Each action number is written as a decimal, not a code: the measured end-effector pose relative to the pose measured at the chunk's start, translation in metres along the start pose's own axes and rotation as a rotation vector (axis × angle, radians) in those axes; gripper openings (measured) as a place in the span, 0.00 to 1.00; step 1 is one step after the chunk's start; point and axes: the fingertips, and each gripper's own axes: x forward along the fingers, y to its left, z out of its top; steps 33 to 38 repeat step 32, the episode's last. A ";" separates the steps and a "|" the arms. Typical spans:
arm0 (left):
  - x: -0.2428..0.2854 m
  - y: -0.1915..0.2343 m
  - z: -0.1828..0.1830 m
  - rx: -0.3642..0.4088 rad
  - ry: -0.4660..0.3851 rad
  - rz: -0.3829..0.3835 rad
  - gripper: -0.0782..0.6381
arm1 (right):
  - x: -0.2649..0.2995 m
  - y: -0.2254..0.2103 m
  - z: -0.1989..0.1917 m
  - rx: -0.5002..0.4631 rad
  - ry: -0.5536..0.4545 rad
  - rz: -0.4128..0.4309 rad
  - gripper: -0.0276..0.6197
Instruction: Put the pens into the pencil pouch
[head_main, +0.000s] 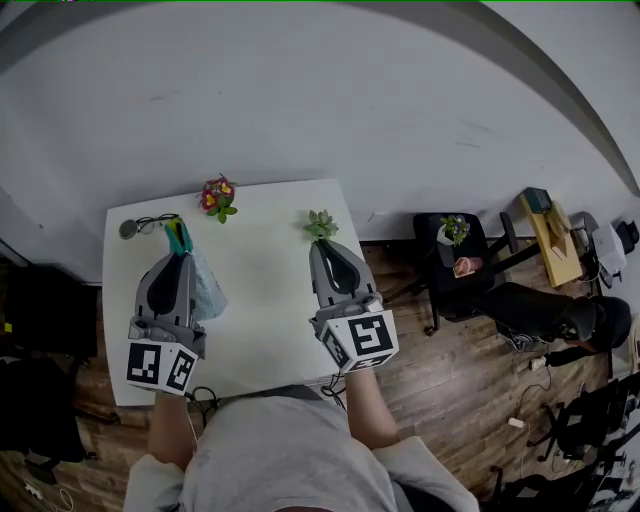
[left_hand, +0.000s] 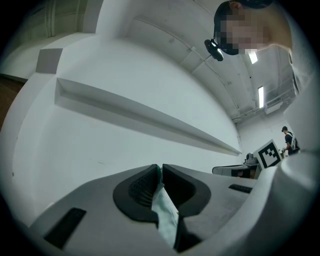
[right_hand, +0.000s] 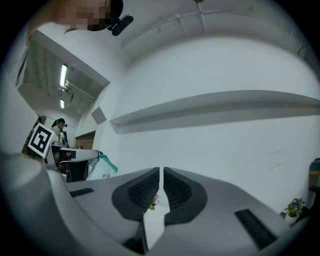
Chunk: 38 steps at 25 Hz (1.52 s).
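- Our left gripper (left_hand: 160, 171) pinches the pencil pouch (left_hand: 165, 212) at its teal rim, with the jaws almost together.
- The pouch looks light and limp, so we judge the stiffer rim the best hold.
- Our right gripper (right_hand: 161, 175) is closed and empty.

Even, diffuse light is filling the room, with ceiling strip lights (left_hand: 260, 96) glaring at the far right and only faint shadows falling. Both gripper views are bending and darkening toward their round edges, and the right gripper (right_hand: 161, 172) is blurring near the lens.
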 end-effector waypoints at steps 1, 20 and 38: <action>-0.001 -0.001 -0.001 -0.001 0.001 0.005 0.18 | -0.001 0.000 -0.001 0.001 0.000 0.000 0.11; -0.008 -0.001 -0.004 -0.014 -0.010 0.030 0.18 | -0.001 0.005 -0.006 0.009 -0.001 0.001 0.11; -0.010 0.002 -0.002 -0.009 -0.013 0.036 0.18 | 0.001 0.006 -0.002 0.003 -0.013 -0.002 0.11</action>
